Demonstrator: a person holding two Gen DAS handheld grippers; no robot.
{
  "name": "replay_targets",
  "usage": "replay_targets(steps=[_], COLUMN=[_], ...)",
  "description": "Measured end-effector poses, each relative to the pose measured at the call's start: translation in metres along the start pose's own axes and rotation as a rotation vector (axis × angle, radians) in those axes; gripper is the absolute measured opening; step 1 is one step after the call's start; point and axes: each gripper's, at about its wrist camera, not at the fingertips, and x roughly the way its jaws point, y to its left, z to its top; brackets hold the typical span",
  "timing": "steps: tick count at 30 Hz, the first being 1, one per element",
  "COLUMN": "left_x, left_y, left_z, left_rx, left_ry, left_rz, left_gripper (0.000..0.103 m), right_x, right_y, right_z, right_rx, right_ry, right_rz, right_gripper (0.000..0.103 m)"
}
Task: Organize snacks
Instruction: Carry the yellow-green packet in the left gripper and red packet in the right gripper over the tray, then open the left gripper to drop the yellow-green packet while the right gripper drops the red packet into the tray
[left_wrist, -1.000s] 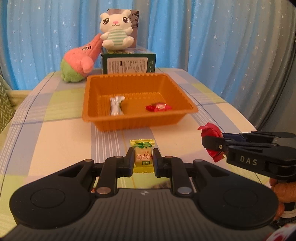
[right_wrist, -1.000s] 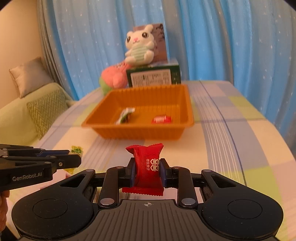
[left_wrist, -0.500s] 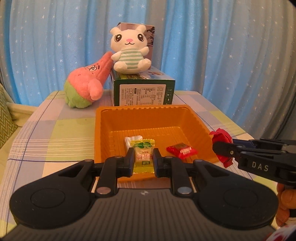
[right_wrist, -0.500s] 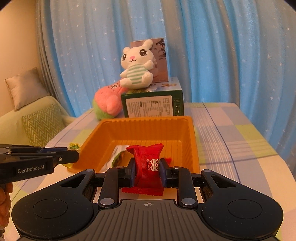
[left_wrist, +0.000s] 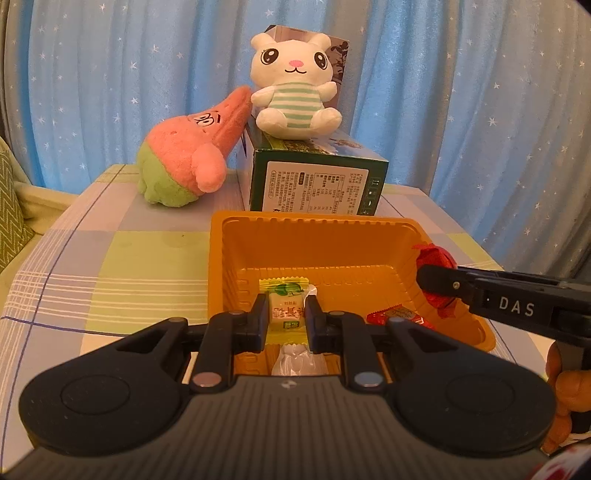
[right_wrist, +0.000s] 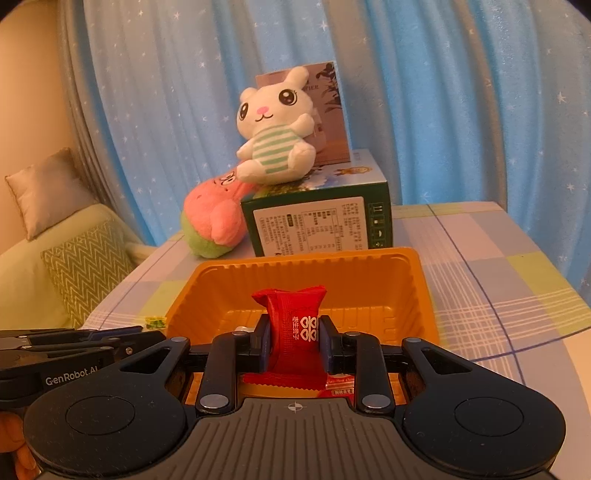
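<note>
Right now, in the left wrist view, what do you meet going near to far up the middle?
left hand-held gripper → yellow candy it holds → orange tray far rim → green box → white bunny plush → blue curtain

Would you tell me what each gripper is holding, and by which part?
Left gripper pinches the yellow candy across its middle; right gripper pinches the red candy likewise.

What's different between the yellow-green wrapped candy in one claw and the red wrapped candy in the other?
The yellow-green wrapped candy is pale with green leaf print; the red wrapped candy is plain red with white characters. The yellow-green one sits in the left gripper, the red one in the right gripper. Both are clamped upright over the orange plastic tray.
</note>
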Motion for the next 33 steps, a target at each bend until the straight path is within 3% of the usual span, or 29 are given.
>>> replay_targets(steps=[4,18,23,24,25,27,33], left_x=[0.003,0.0,-0.001,-0.001,-0.001,-0.001,-0.001], left_y=[0.001,0.007,0.007,0.007,0.007,0.007,0.008], left_z=[-0.001,0.0,-0.001,-0.001,-0.001,-0.002,-0.002], left_rx=[0.0,-0.019,-0.016,-0.016,-0.015,-0.014,-0.013], left_ry=[0.0,-0.003,-0.008,-0.008,-0.007,-0.007,-0.007], left_rz=[0.015,0.023,0.026,0.026,0.026,0.027,0.028], left_gripper=[0.025,0.027,0.032,0.034,0.035,0.036,0.037], right_x=[0.007,0.013,0.016,0.017,0.017,0.015,0.011], right_y=[-0.002,0.0,-0.002,-0.003,-0.004,-0.007,-0.013], right_z=[-0.001,-0.002,-0.002,-0.002,-0.002,-0.002,0.001], right_rx=[0.012,0.038,0.072,0.083,0.095,0.115,0.141], right_ry=[0.013,0.027,0.029,0.034,0.032,0.016,-0.005], right_rz=[-0.002,0.009,0.032,0.042,0.045,0.039,0.021], right_gripper=[0.027,0.027,0.027,0.031,0.043,0.058,0.059])
